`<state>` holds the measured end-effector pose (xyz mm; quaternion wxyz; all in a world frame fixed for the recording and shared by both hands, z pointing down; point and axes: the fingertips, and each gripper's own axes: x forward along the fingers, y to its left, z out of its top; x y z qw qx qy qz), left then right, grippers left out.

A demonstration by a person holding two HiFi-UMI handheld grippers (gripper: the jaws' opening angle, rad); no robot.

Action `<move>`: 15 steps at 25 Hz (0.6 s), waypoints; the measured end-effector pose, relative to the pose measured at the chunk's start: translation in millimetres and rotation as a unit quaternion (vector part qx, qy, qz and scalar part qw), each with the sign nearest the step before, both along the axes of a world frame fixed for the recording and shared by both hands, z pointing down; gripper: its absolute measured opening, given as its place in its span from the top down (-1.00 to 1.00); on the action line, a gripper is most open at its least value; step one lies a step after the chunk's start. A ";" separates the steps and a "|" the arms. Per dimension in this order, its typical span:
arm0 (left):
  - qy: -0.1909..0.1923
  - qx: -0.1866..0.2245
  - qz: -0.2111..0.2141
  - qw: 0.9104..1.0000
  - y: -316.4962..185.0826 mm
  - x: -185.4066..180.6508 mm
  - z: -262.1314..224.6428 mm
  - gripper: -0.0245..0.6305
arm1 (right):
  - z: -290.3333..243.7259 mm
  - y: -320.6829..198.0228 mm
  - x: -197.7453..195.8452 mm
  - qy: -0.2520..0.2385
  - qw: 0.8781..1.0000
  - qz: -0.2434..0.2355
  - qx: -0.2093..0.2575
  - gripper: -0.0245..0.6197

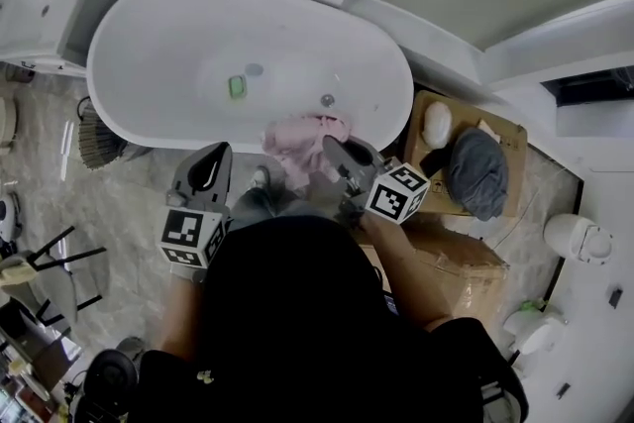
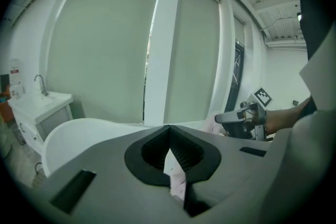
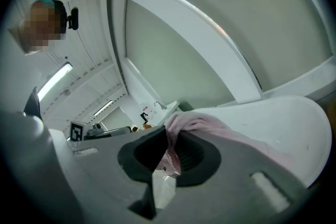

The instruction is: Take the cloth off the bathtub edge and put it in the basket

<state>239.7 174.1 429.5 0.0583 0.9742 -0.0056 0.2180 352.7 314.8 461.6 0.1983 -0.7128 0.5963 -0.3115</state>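
1. Now the pink cloth (image 1: 297, 142) hangs at the near rim of the white bathtub (image 1: 158, 25), pinched in the right tool (image 1: 335, 154), whose jaws are closed on a fold of it.
2. Just left of that, also at the bathtub's near rim, the left tool (image 1: 210, 163) is clear of the cloth with its jaw tips together.
3. Inside the bathtub lie a small green object (image 1: 237, 86) and the drain (image 1: 327, 100).
4. Right of the bathtub, an open cardboard box (image 1: 507, 136) holds a white rounded object (image 1: 437, 124) and a dark grey bundle (image 1: 477, 173).
5. At the bathtub's left end a dark ribbed basket (image 1: 97, 136) is partly hidden, so I cannot tell what is in it.
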 end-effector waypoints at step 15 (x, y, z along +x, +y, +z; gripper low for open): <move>0.028 0.014 -0.123 0.992 -46.7 -78.9 -22.2 0.89 | -98.5 -84.8 -45.4 0.033 0.989 -0.124 0.077 0.80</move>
